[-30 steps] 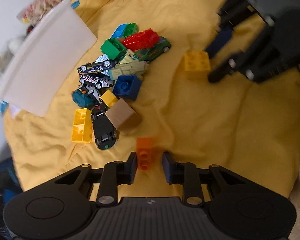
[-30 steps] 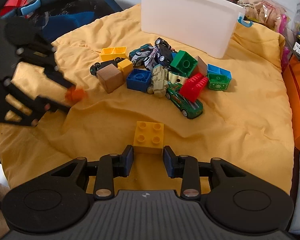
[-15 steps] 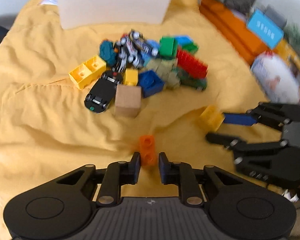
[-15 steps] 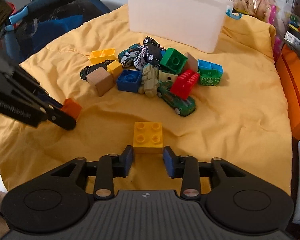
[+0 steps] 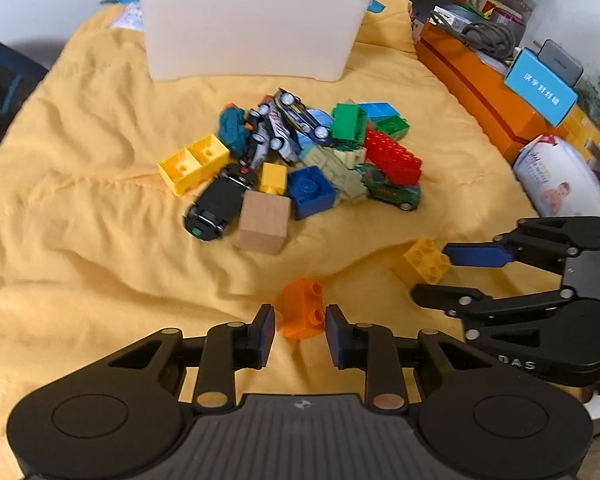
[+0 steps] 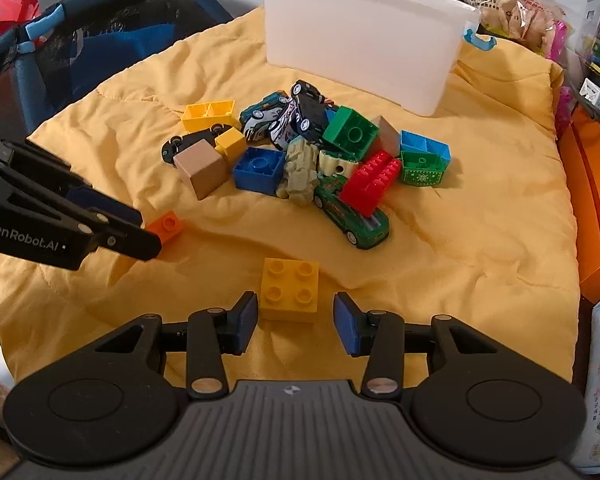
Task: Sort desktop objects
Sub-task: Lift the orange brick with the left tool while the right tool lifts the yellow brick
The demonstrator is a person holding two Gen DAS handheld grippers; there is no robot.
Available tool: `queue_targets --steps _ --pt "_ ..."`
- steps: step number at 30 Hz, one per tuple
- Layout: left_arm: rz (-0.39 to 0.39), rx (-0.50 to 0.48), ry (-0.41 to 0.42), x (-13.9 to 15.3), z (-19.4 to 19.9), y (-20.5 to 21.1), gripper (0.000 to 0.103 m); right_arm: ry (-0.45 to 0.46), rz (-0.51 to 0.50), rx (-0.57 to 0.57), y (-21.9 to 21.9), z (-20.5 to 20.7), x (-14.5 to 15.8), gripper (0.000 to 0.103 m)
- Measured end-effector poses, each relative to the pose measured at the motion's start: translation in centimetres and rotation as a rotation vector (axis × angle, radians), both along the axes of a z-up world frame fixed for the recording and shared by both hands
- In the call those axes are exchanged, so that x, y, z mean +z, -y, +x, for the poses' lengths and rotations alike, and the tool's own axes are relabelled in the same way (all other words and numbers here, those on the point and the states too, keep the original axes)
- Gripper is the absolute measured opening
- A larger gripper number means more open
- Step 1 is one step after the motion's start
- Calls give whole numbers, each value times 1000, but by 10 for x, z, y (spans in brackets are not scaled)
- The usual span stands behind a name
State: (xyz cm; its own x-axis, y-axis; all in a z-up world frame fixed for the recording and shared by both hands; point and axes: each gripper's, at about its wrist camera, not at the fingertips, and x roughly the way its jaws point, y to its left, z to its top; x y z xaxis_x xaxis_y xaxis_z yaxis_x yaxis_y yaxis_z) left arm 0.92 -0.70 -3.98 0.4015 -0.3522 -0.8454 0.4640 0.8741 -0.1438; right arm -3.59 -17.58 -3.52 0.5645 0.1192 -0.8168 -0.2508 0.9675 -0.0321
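Since 1 s ago the left gripper (image 5: 300, 330) has rolled, so the white bin (image 5: 248, 36) now sits upright at the far edge of the yellow blanket (image 5: 80, 240). Its jaws are opening w/ the orange brick (image 5: 302, 308) between them, pads just clear of it, brick lying on the blanket near the front edge. Toy pile (image 5: 300, 156) of cars & bricks mid-blanket. Right gripper (image 6: 296, 322) is spread around the yellow brick (image 6: 289, 288), gaps on both sides, brick flat on the blanket.
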Motion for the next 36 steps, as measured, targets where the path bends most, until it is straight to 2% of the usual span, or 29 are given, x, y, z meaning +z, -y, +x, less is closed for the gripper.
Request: queue_targets --steps 3,5,10,15,18,20,21,25,26,29,30,33,36 --pt "101 -16 109 4 -7 4 31 4 3 5 -1 0 1 45" --pt "127 -49 151 7 -10 8 31 10 4 12 -2 1 1 46" --pt "78 -51 108 4 -6 8 31 13 13 17 -3 2 0 45" --pt "22 59 124 12 0 -9 31 28 7 13 -3 2 2 46" --pt "-125 150 -35 0 15 -25 31 20 13 8 -2 2 1 46" --pt "-189 198 -116 -11 21 -32 31 15 14 8 -2 2 0 46" --pt "-202 211 -130 -15 21 -33 31 14 14 10 -2 2 0 46" --pt "-163 175 -90 -17 16 -23 30 4 22 13 -2 2 -1 45" --pt "-143 160 -76 -17 14 -19 27 -2 26 12 -2 2 -2 44" --pt "-49 85 -13 -11 8 -3 27 -3 31 5 -2 3 -1 43" --pt "-42 66 4 -7 5 0 27 2 31 4 -2 2 0 44" --pt "-95 75 9 1 4 -5 28 20 37 -10 -1 3 4 45" --pt "-160 176 -35 -1 15 -22 28 22 41 -21 1 3 6 45"
